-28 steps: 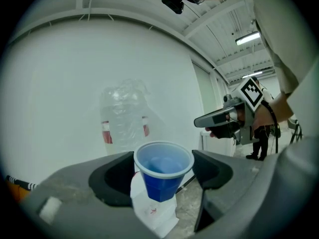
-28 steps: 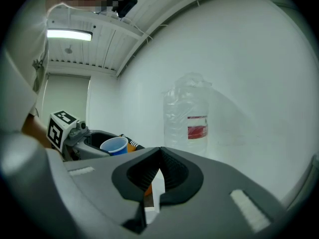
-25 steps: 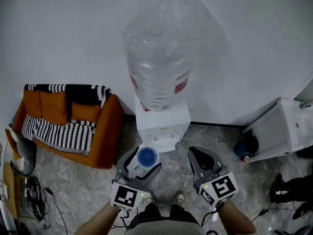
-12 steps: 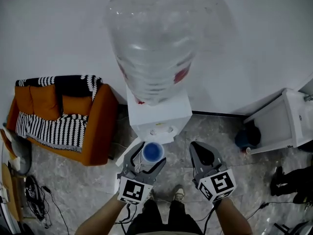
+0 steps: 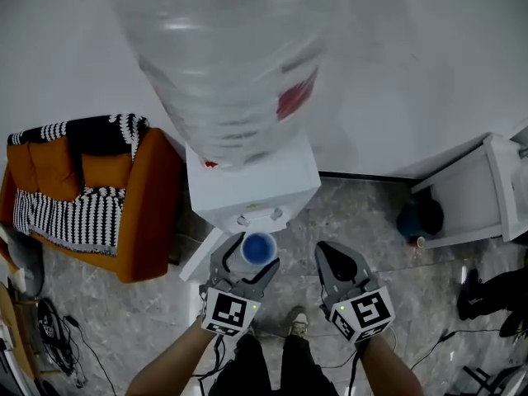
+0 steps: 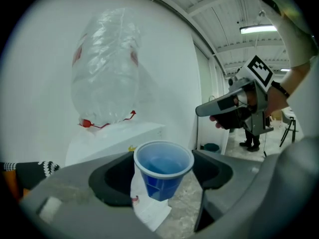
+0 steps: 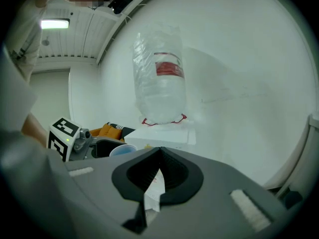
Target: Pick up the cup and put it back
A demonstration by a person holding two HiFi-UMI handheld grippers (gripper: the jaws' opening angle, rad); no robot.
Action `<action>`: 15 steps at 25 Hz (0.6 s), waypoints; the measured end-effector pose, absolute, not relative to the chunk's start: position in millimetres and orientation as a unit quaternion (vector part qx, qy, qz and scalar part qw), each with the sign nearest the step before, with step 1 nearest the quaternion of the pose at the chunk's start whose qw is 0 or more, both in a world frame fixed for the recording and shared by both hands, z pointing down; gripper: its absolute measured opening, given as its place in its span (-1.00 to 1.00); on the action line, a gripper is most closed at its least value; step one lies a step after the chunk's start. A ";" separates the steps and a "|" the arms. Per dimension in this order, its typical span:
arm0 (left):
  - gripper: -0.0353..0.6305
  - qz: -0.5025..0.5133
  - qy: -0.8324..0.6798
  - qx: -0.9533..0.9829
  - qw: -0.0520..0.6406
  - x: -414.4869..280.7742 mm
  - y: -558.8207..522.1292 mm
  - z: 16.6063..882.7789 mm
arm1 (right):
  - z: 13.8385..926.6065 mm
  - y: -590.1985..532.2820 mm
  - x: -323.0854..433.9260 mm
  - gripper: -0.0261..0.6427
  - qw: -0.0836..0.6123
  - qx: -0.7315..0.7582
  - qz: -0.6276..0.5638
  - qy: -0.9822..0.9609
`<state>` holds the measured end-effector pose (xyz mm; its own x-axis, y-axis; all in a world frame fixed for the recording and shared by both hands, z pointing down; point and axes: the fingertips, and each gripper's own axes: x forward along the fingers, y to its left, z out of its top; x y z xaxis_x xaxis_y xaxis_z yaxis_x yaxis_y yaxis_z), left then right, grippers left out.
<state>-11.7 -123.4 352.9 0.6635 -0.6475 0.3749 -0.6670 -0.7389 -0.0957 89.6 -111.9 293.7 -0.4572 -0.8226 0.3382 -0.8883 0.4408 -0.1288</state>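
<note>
Left claw [image 5: 246, 262] grips the blue plastic cup [image 5: 258, 247] upright between its jaws, just in front of the white water dispenser [image 5: 264, 180], while the right claw [image 5: 336, 256] is closed and empty beside it.

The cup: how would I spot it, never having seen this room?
Find the white water dispenser with the big clear bottle on top. Just before it, the left claw holds the cup. It is small, bright blue, unlike the grey claw and white dispenser.

The left gripper [image 5: 247, 258] and right gripper [image 5: 337, 258] are grey with black pads, each bearing a black-and-white marker cube [image 5: 227, 313]. Dark cables [image 5: 216, 355] trail below, and the trousers [image 5: 247, 371] are dark.
</note>
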 end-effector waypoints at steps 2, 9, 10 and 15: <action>0.24 0.197 -0.361 0.911 0.029 -5.3 -127.9 369.8 | 309.0 -114.9 93.6 -0.91 0.114 0.511 0.151 -0.839; 0.24 0.210 -0.372 0.902 0.068 13.4 -134.9 448.7 | 358.0 -131.0 103.2 -0.91 0.115 0.514 0.163 -0.835; 0.24 0.212 -0.371 0.901 0.072 16.0 -136.9 460.3 | 363.7 -133.4 104.4 -0.91 0.114 0.515 0.164 -0.834; 0.24 0.219 -0.369 0.899 0.087 28.0 -152.0 506.8 | 393.7 -140.9 110.0 -0.91 0.094 0.516 0.191 -0.830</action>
